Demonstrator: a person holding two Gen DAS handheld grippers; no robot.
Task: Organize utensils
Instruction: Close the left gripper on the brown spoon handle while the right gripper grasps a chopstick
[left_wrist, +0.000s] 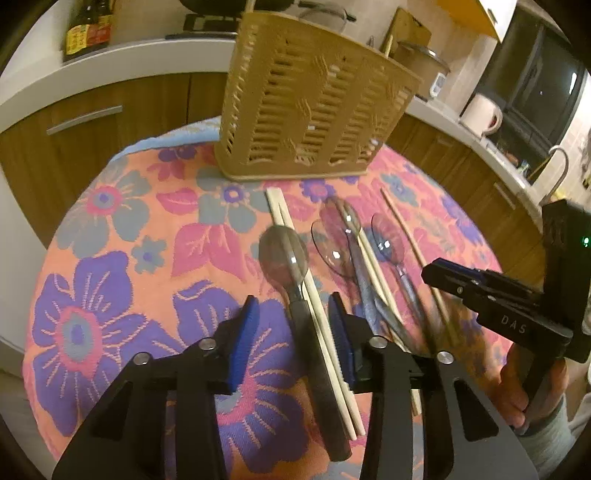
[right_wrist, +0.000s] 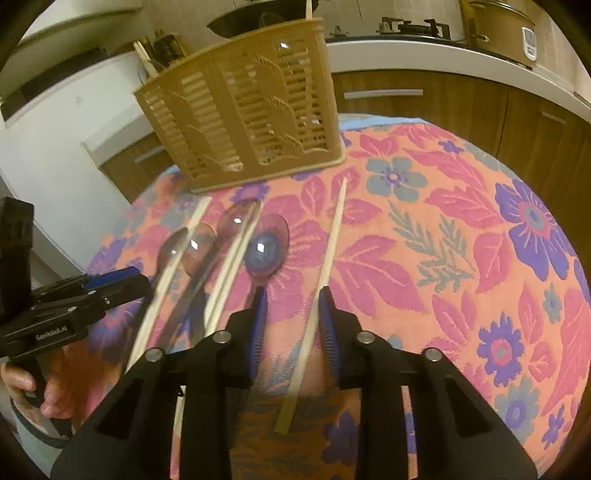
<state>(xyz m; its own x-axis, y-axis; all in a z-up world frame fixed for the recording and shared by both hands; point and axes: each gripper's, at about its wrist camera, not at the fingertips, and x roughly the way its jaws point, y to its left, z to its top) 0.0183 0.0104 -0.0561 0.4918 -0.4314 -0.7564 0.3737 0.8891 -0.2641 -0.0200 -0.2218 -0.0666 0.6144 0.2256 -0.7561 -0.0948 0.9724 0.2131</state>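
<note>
A tan slotted utensil basket stands upright at the far side of the flowered table; it also shows in the right wrist view. Several clear plastic spoons and wooden chopsticks lie in front of it. My left gripper is open, its blue pads either side of a dark-handled spoon and a chopstick pair, both lying on the cloth. My right gripper is open around a single chopstick that lies on the cloth. A clear spoon lies just ahead of its left finger.
The round table carries a flowered cloth. Wooden cabinets and a white counter curve behind it, with bottles, a kettle and a rice cooker. The right gripper's body sits at the table's right edge.
</note>
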